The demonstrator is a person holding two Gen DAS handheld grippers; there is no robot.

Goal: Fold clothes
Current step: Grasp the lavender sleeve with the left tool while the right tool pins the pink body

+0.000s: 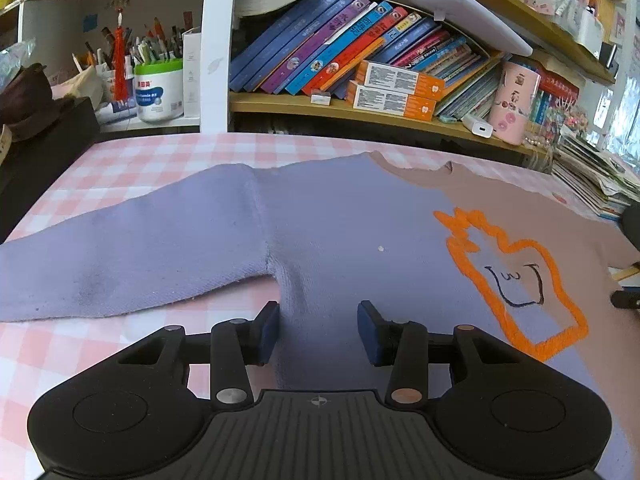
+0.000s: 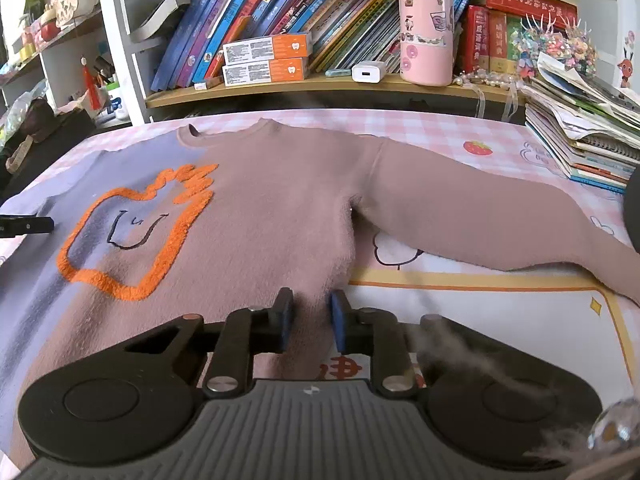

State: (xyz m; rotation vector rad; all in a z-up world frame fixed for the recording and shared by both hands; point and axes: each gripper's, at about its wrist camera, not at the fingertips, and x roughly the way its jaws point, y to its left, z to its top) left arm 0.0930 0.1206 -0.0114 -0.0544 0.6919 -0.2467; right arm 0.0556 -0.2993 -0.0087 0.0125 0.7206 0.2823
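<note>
1. A sweater is lying flat on the checked tablecloth, half purple, half pink, with an orange outline on its chest.
2. The left gripper is hovering with its fingers spread wide over the purple side edge; the purple sleeve is stretching toward 10 o'clock.
3. The right gripper is sitting narrowly parted over the pink side edge; the pink sleeve is running toward 2 o'clock.
</note>
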